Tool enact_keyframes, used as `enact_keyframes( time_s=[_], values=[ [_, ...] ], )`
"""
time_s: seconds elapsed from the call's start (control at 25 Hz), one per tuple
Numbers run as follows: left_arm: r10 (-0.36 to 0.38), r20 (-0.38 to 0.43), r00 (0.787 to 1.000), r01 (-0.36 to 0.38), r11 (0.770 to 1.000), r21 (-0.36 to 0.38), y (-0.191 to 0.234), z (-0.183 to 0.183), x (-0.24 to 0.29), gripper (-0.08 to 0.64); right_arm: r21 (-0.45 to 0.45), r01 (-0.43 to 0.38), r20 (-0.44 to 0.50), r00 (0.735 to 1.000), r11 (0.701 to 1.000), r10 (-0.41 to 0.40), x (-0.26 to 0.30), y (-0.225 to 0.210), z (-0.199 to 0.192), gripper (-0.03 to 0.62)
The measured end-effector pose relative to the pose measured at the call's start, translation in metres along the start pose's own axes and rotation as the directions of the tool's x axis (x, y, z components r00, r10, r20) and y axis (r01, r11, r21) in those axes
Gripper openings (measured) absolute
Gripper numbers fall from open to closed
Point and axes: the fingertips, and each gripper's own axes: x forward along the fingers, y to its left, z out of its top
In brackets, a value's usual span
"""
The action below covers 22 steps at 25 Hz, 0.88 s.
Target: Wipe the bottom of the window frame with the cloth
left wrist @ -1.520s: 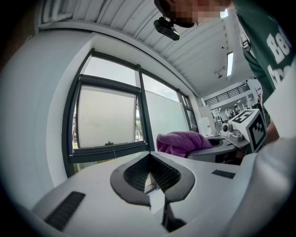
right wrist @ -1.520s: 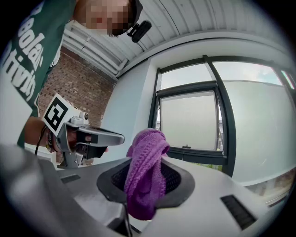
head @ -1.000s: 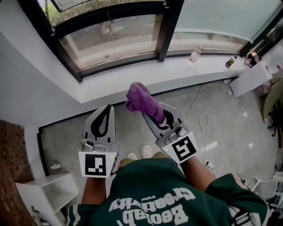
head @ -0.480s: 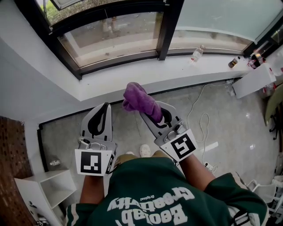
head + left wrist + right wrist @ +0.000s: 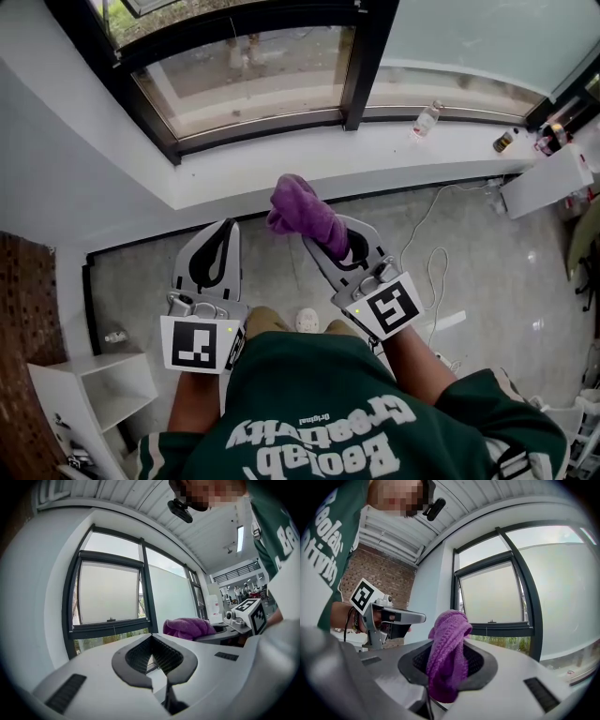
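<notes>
The right gripper (image 5: 446, 665) is clamped on the purple cloth (image 5: 302, 211). The cloth bunches over the jaw tips, so from the head view the tips are hidden. In the right gripper view it drapes down across the pads and covers the line where they meet. Its lower end disappears between the jaws.

The left gripper (image 5: 151, 639) sits just left of the right one, level with it. Its jaws are closed tip to tip, with nothing held.

Ahead of both grippers runs the frame's bottom rail (image 5: 253, 127), dark and curved. The cloth is held apart from it, with a bare stretch of white sill (image 5: 281, 169) between them. In the left gripper view the rail's lower part is cut off behind the jaws. The frame's left end runs out of the head view.

Ahead and right of the cloth stands a dark upright (image 5: 366, 66). Farther right, a bottle (image 5: 427, 117) lies on the sill against the rail. Its label is too small to read.
</notes>
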Motion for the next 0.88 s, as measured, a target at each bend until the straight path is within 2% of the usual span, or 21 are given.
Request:
enact_keyframes(
  time_s=[0.24, 0.48, 0.68, 0.88],
  values=[
    [0.034, -0.018, 0.999, -0.035, 0.999, -0.007, 0.014, -0.008, 0.0, 0.009, 0.021, -0.006, -0.003, 1.0, 1.0, 0.006, 0.011, -0.004, -0.007, 0.104],
    [0.031, -0.03, 0.999, -0.032, 0.999, -0.026, 0.039, -0.022, 0.022, 0.009, 0.026, 0.003, -0.022, 1.0, 1.0, -0.003, 0.041, -0.019, -0.017, 0.106],
    [0.013, -0.029, 0.999, -0.014, 1.0, -0.022, 0.078, -0.036, 0.062, 0.009, 0.024, -0.003, -0.04, 0.999, 1.0, 0.003, 0.085, -0.038, -0.027, 0.106],
    [-0.042, -0.041, 0.998, 0.041, 0.999, -0.026, 0.137, -0.05, 0.127, 0.009, 0.038, 0.028, -0.068, 0.997, 0.999, -0.025, 0.159, -0.07, -0.038, 0.104]
  ],
)
